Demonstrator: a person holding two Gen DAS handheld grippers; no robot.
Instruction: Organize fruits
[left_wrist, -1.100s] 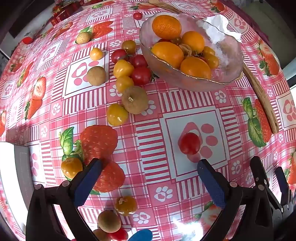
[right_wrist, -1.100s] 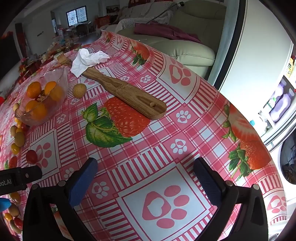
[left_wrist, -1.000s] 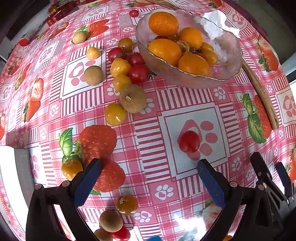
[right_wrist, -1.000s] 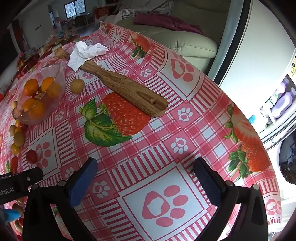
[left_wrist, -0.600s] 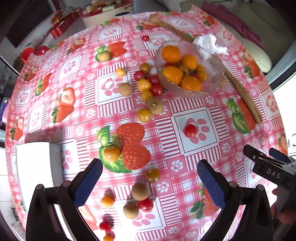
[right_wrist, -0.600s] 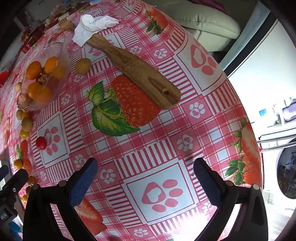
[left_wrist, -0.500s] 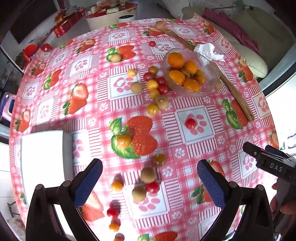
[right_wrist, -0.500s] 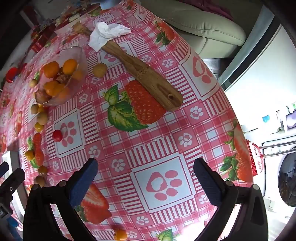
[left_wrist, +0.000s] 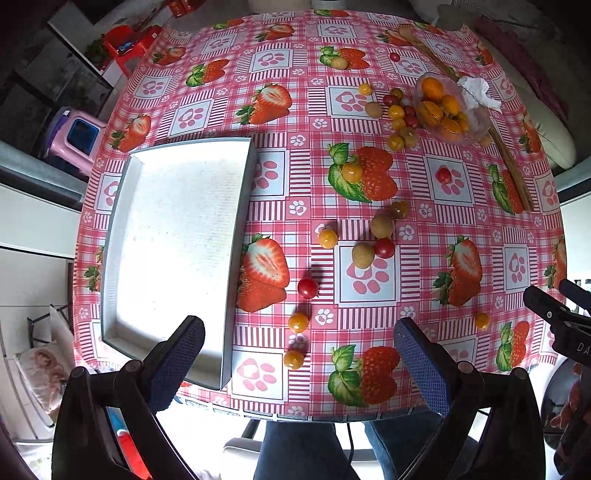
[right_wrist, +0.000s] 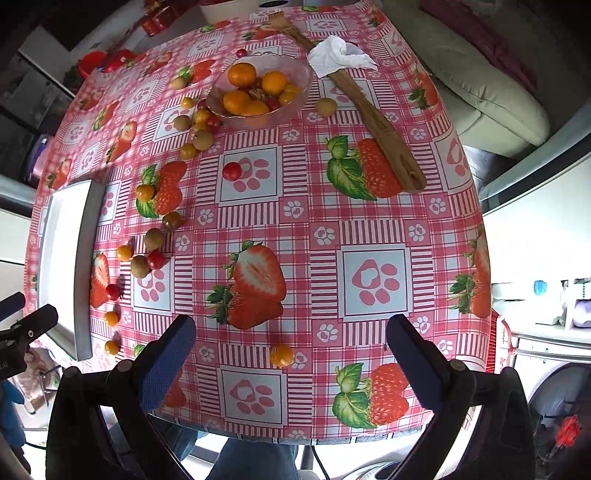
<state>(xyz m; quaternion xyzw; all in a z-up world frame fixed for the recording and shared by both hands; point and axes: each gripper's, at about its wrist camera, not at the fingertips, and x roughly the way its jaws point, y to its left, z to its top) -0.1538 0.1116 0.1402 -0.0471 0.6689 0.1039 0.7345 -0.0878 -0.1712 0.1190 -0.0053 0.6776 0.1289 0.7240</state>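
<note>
Over the pink strawberry-print tablecloth (left_wrist: 424, 229) we hold left gripper (left_wrist: 299, 365) and right gripper (right_wrist: 290, 360) wide apart, empty; small loose fruits (left_wrist: 364, 254) scattered centre, clear glass fruit bowl (left_wrist: 480, 122) at 1 o'clock, white rectangular tray (left_wrist: 122, 206) at 9.

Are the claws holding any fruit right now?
No. The left claw and right claw are both wide open above the table, with nothing between their pads.
</note>
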